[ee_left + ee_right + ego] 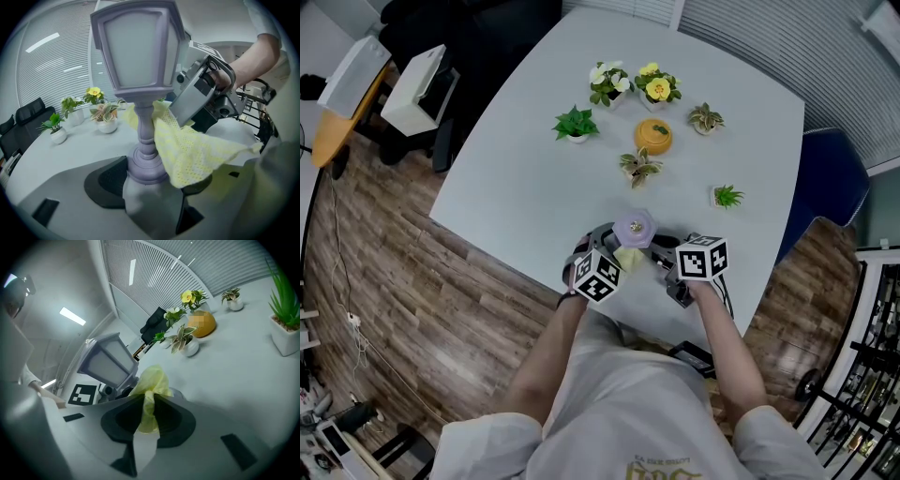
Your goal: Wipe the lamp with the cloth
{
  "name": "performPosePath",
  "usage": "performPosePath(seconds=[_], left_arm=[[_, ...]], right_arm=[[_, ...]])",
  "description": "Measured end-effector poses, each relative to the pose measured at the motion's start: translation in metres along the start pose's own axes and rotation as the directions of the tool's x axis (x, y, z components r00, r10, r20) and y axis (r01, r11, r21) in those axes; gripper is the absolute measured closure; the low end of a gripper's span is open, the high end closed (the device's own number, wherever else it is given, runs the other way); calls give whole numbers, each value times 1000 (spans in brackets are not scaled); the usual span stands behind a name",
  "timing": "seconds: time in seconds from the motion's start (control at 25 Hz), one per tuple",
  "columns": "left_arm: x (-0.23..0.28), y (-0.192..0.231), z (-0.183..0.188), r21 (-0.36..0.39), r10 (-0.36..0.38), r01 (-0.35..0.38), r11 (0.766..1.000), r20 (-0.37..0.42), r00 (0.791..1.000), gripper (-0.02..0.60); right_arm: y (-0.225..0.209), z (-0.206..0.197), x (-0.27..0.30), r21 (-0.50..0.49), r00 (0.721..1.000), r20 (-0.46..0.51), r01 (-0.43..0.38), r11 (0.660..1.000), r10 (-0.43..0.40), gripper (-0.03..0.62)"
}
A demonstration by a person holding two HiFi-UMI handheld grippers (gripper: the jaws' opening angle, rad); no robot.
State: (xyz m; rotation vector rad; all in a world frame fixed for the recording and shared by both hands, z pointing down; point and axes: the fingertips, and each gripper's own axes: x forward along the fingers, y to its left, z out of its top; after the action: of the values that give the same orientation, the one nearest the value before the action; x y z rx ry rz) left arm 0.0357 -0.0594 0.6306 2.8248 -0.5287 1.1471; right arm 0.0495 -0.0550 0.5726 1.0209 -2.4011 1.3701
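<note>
The left claw [151,190] stands wide but clamped on the round foot of the lamp [140,51]. Just right of it, the right claw [149,420] is pinched tight on a bunch of the yellow cloth [192,150], which drapes against the lamp's stem. To wipe well, I would hold the foot firm and draw the cloth lightly up the stem and around the shade. Beyond both claws the pale bench [516,187] carries small potted plants [576,124]; farther off, wood floor [384,272] and window blinds [769,37].
</note>
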Motion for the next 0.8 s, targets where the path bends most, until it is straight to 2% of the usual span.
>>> performPosePath(seconds=[0.48,0.8], left_arm=[[0,0,1,1,3,-3,1000,1,1000,272],[0,1,0,2,4,-4,1000,2,1000,272]], right_arm=[[-8,-10,7,-52,993,-80,82,995,-86,520],[-16,-16,10,-211,971,-161,139,968,-175,520]])
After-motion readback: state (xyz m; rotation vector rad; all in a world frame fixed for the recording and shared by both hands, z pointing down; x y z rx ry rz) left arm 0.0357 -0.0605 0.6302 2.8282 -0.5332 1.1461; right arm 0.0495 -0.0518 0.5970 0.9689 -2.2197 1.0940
